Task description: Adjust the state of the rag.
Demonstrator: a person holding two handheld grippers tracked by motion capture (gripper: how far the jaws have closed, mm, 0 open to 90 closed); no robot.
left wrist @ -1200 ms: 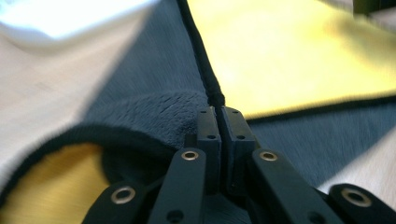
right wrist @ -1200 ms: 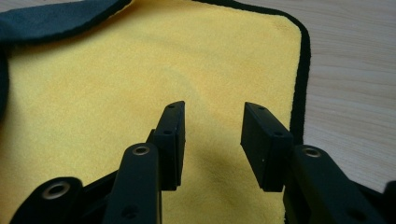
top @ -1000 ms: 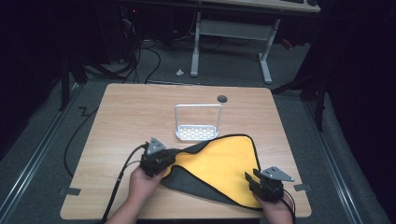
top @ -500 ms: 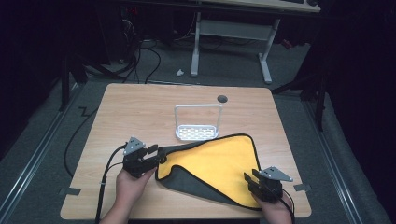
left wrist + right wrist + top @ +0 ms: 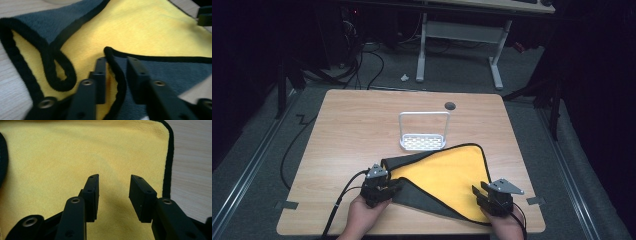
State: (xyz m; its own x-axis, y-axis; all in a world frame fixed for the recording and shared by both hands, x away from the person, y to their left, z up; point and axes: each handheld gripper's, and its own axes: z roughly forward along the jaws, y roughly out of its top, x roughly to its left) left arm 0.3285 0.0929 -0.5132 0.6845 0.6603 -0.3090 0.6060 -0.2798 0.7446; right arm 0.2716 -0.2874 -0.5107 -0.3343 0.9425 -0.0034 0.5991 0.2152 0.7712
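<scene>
So the job here looks like folding a cloth [image 5: 442,175], yellow on one face and grey on the other with black trim, and I'd say it's somewhere in the middle. Taking the cloth as the reference and going left to right: at its left corner sits the left gripper [image 5: 396,186], and in the left gripper view [image 5: 117,75] the black-trimmed edge of a grey flap runs right between the jaws. They have just been closing around it, but there's a visible gap on one side, so I can't tell if they really pinch it yet. A grey flap is already turned over along the near left side, and another fold shows at the far left corner, so part of the folding seems done. The middle of the cloth is open yellow, lying flat on the table [image 5: 362,120] just in front of a small white rack [image 5: 424,132]. At the cloth's right near corner rests the right gripper [image 5: 482,192]; in the right gripper view [image 5: 113,195] its jaws stand apart above the yellow surface, holding nothing. What's left, I reckon: grab that edge properly, carry it across, flatten everything.
</scene>
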